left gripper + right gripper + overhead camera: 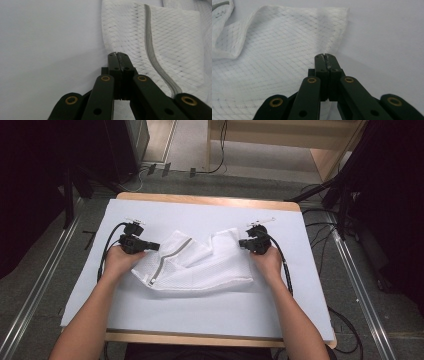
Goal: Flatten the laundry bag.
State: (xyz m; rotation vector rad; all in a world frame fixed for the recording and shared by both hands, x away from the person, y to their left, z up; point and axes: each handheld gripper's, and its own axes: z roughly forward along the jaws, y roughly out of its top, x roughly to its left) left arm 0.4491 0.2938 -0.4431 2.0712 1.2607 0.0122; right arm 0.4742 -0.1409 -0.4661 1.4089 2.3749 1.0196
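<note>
We see the white mesh bag [200, 262] (grey zipper [170, 260] running across it) lying crumpled mid-table [150, 315]; the left gripper [154, 246] sits at its left edge, jaws pressed together; the right gripper [243, 242] at its right edge, likewise closed.

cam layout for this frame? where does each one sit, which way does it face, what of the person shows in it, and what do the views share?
High view: fixed above the person's side, facing forward and down at the table; both forearms, left gripper and right gripper show.
Left gripper view: rides the left gripper, looking along its closed jaws at the white mesh garment and its grey zipper.
Right gripper view: rides the right gripper, jaws closed, facing the garment's other edge.
Shared: all three show the garment on the white table.
</note>
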